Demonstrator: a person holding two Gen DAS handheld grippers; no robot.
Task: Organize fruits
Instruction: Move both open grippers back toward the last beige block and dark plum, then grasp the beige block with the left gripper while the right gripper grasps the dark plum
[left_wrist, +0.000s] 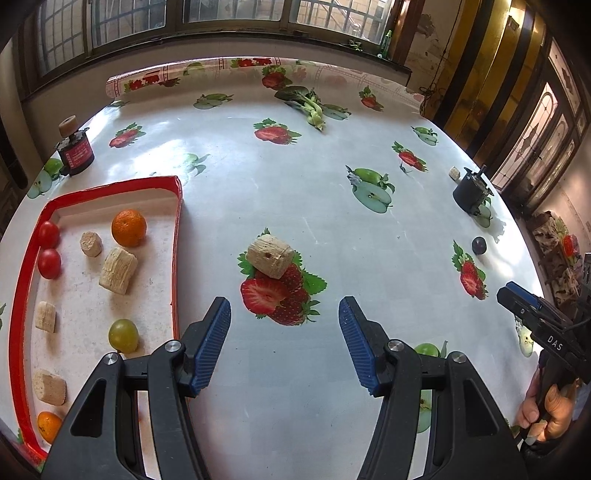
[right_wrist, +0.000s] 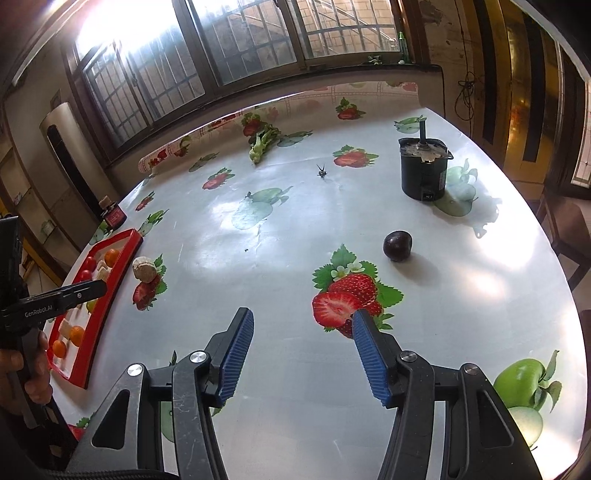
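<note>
Both grippers above the tabletop, jaws apart, empty.
Left gripper (left_wrist: 284, 314) near beige chunk (left_wrist: 270, 256); right gripper (right_wrist: 303, 325) short of dark plum (right_wrist: 397, 245); red tray (left_wrist: 176, 236) at left edge.

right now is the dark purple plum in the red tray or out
Out: the dark purple plum lies on the fruit-print tablecloth, far from the red tray.

Your left gripper (left_wrist: 284, 339) points steeply downward, its two blue ribbed pads (left_wrist: 210, 343) standing well apart with nothing between them — the jaws grip nothing. Your right gripper (right_wrist: 303, 350) tilts downward too, its blue pads (right_wrist: 236, 354) likewise parted and empty. From the left wrist view, your right hand (left_wrist: 550, 413) wraps the handle at the far right edge; from the right wrist view, your left hand (right_wrist: 22, 373) clasps its handle at the left edge — fingers curled round it.
</note>
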